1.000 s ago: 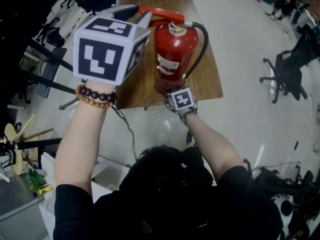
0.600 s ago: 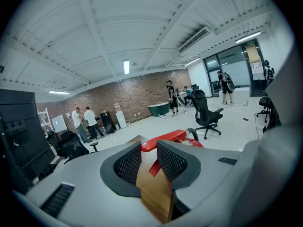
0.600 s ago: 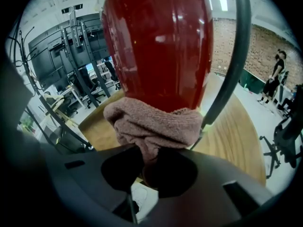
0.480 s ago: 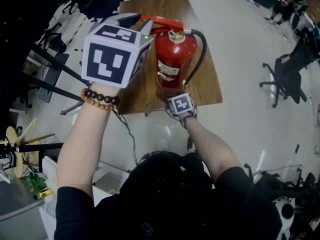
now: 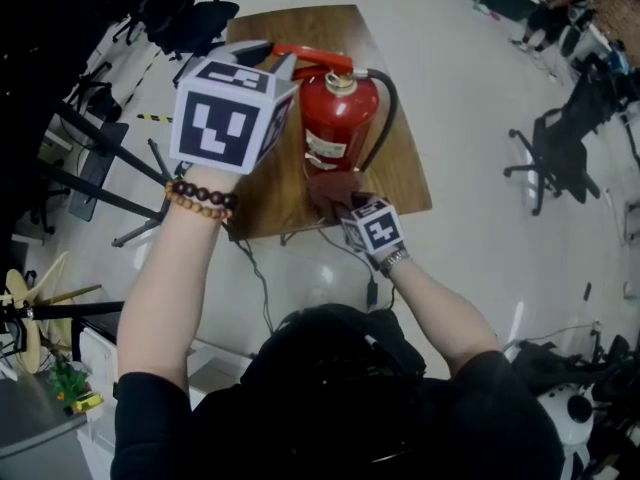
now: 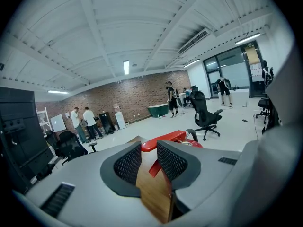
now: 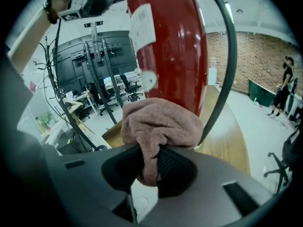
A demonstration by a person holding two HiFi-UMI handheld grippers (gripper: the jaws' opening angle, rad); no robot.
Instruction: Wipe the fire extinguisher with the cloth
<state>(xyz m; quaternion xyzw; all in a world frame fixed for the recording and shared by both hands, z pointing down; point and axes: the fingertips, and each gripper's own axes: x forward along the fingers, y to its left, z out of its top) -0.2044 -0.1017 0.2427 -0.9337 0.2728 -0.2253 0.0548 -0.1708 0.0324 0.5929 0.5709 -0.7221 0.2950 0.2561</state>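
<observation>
Right gripper higher now, tight on cloth against fire extinguisher; left gripper tight on handle, by its view alone.

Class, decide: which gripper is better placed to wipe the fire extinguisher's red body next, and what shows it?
Right. The right gripper is shut on the cloth, bunched right at the fire extinguisher's lower body. The left gripper grips the red handle on top and has no cloth.

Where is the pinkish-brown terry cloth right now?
In the right gripper view the pinkish-brown terry cloth is pinched by the right gripper, bunched at the foot of the red fire extinguisher standing on the wooden table.
</observation>
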